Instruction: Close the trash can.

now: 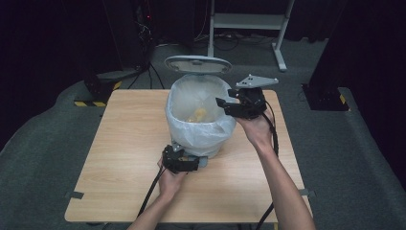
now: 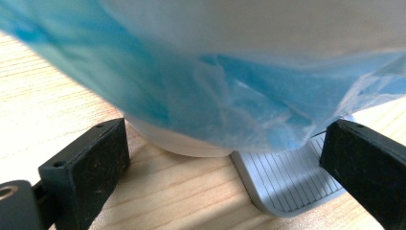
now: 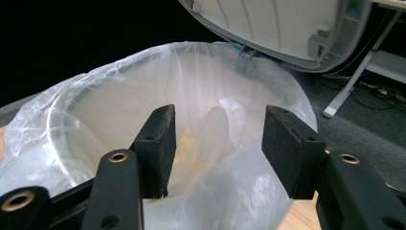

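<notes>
hovering over the bin [image 1: 201,136], right gripper [image 1: 225,102] fingers apart; yellowish item [image 1: 198,115], perhaps food, below.

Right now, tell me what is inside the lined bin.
Inside the bin, on the bag liner, lies something yellowish, partly veiled by a liner fold. The bin's bottom beneath is covered.

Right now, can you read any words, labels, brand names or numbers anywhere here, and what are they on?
None: the bin, its raised lid, the plastic liner and the pedal show no lettering.
The yellow-and-black striped tape on the floor is a pattern only, not text.
</notes>
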The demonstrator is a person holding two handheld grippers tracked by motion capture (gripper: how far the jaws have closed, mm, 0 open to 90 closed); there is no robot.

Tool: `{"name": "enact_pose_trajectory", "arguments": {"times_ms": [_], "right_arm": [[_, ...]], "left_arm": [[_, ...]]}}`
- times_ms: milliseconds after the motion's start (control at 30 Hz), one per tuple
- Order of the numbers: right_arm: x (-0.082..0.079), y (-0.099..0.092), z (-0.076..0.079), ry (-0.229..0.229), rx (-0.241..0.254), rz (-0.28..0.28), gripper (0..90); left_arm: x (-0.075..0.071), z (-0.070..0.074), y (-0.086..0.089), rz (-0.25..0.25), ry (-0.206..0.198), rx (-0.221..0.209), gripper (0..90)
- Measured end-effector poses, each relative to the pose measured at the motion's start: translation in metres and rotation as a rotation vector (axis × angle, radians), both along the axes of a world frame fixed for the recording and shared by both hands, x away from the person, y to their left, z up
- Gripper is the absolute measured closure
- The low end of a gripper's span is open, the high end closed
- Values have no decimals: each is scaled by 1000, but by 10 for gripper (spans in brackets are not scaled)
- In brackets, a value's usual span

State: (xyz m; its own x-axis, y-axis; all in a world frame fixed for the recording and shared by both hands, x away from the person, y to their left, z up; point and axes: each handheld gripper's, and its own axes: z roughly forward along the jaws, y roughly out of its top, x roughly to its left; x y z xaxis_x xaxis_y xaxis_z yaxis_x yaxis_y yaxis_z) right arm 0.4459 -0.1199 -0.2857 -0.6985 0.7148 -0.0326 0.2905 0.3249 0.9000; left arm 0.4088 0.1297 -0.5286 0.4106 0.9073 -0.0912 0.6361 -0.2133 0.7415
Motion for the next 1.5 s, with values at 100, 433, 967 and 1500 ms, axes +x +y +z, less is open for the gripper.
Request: {"name": "enact_pose_trajectory", "arguments": {"times_ms": [100,433,967,1500], "right_arm": [[-4,-7,-3,0,25,-6,444],[-18,-26,-13,11,87,-13,428],[-37,-53,-31,14,152,-40,429],[-53,-74,-93,71,125,-120,432]], "left_arm": [[0,0,0,0,0,0,31],[0,-1,0,10,1,-18,31],[0,-1,0,10,0,-20,32],[-2,0,3,-14,-7,-47,30]]}}
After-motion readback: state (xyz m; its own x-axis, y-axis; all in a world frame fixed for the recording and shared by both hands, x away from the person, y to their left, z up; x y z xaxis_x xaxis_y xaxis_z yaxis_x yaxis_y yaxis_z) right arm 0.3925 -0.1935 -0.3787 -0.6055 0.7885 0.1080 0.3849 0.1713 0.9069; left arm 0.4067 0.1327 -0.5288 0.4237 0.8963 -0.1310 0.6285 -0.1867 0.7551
